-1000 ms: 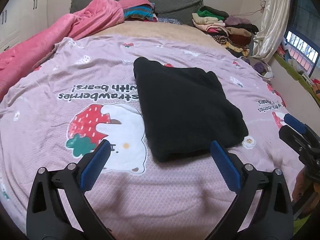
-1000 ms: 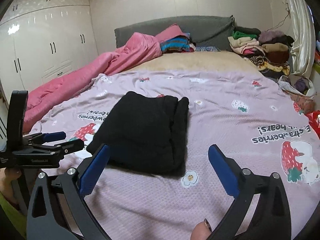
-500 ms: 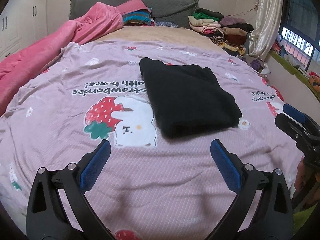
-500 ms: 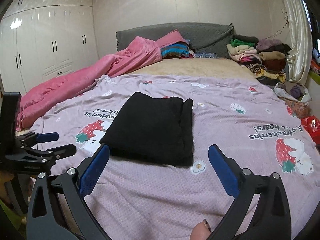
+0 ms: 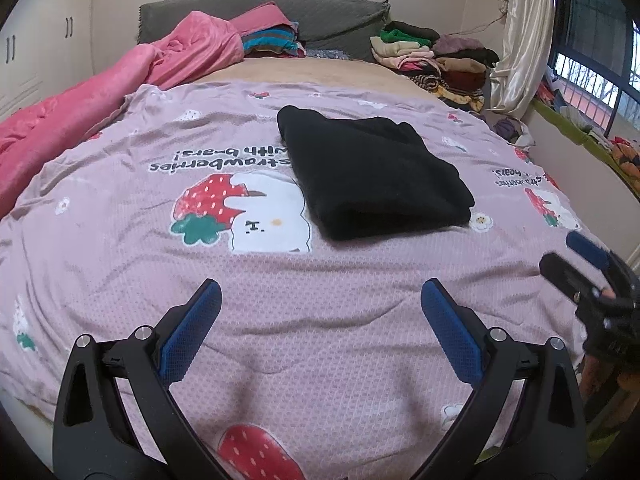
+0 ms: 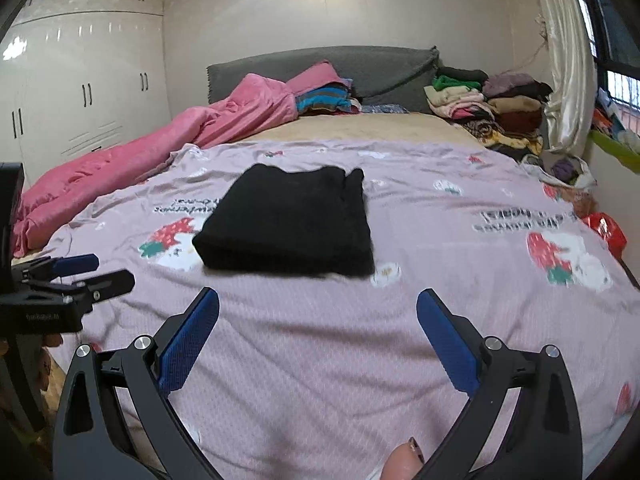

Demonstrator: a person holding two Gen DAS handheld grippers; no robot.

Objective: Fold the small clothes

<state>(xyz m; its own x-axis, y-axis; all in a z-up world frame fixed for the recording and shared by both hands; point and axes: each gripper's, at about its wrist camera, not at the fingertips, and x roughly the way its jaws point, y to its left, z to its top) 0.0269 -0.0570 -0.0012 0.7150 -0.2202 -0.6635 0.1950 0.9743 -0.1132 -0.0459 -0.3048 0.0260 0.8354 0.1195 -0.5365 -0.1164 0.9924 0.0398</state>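
1. The left gripper (image 5: 320,296) and right gripper (image 6: 318,304) hover above the bed's near edge, jaws spread wide, holding nothing.
2. The folded black garment (image 5: 370,176) lies mid-bed on the strawberry-print sheet (image 5: 120,200).
3. The clothes pile (image 6: 488,108) sits by the headboard.

Both grippers draw back from the folded black garment (image 5: 372,176) toward the bed's near edge: left gripper (image 5: 320,312) and right gripper (image 6: 318,320) now farther off, more sheet (image 5: 320,360) between.
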